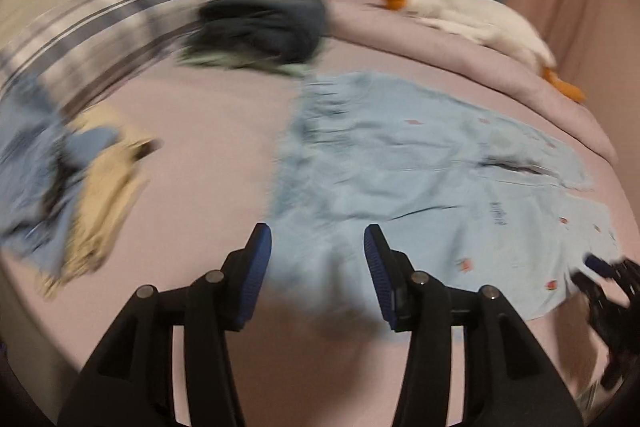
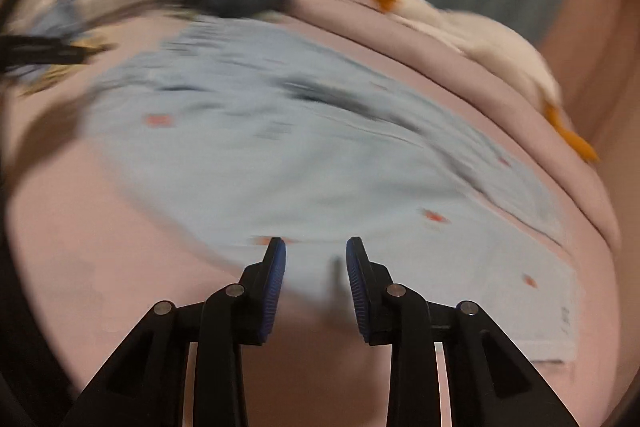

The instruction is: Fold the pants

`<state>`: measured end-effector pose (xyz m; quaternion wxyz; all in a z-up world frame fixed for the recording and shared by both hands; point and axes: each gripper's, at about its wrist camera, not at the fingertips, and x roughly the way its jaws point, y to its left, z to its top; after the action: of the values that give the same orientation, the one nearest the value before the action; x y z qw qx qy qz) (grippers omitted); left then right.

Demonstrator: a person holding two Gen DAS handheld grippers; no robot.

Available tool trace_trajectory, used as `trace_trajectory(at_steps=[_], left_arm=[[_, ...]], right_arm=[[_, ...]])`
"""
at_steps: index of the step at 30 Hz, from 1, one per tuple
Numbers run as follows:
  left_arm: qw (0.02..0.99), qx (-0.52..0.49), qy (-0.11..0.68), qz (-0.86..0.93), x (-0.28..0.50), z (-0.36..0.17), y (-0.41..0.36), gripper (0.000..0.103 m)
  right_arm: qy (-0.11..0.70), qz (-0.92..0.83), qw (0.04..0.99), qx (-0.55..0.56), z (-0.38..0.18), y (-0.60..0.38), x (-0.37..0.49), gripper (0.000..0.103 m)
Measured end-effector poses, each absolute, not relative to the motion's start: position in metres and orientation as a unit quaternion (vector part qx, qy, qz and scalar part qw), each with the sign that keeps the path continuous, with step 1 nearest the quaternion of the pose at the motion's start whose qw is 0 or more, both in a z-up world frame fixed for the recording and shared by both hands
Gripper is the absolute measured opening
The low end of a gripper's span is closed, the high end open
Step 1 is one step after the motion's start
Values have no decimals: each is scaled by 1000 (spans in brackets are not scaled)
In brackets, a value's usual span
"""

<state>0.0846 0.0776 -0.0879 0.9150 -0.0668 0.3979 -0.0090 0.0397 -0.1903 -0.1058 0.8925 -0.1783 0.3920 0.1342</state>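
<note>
pink bed (image 1: 208, 131), filling both views, blurred by motion. rumpled pink quilt (image 1: 460, 47) bunched along the far edge. light blue pants (image 1: 420, 179) with small red marks, spread flat across the middle of the bed toward its right side, gathered waistband end to the left, hem ends to the right, dark crease near the middle; same pants (image 2: 312, 147) seen wide across the right wrist view, near edge just past the fingertips. white plush goose (image 1: 480, 15) with orange beak and feet, lying on the quilt at the far right edge. heap of clothes (image 1: 60, 163), blue and tan, at the left edge; striped cloth (image 1: 100, 23) behind it. dark bundle (image 1: 264, 23) at the far side, just beyond the waistband end, touching or not cannot tell.

left gripper (image 1: 318, 243) spread wide, blue pads apart, nothing between them, poised over the near edge of the pants by the waistband end. right gripper (image 2: 316, 251) likewise spread, empty, at the near edge of the pants; also glimpsed at the right border of the left wrist view, by the hem.
</note>
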Motion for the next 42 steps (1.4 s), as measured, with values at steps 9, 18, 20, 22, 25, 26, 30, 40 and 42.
trace_trajectory(at_steps=[9, 18, 20, 22, 25, 26, 30, 40, 42], left_arm=[[884, 71, 461, -26, 88, -142, 76, 50], [909, 31, 411, -55, 161, -95, 81, 55], [914, 55, 397, -60, 189, -87, 75, 55], [912, 67, 396, -80, 219, -81, 72, 55], [897, 58, 422, -117, 263, -82, 75, 55], [888, 52, 438, -132, 281, -85, 78, 55], [858, 41, 484, -169, 312, -97, 83, 56], [811, 106, 531, -219, 333, -125, 65, 32], [820, 115, 519, -213, 328, -122, 62, 29]], right_arm=[[484, 100, 851, -178, -142, -234, 49, 30], [434, 181, 878, -89, -89, -228, 129, 30], [404, 191, 886, -122, -81, -209, 153, 30], [384, 203, 886, -165, -76, -187, 190, 30], [369, 221, 871, -237, -75, -157, 248, 30], [372, 227, 865, -249, -76, -151, 259, 30], [403, 253, 826, -301, -89, -132, 319, 31], [498, 287, 770, -278, -134, -135, 371, 14], [486, 283, 769, -304, -132, -128, 365, 2]])
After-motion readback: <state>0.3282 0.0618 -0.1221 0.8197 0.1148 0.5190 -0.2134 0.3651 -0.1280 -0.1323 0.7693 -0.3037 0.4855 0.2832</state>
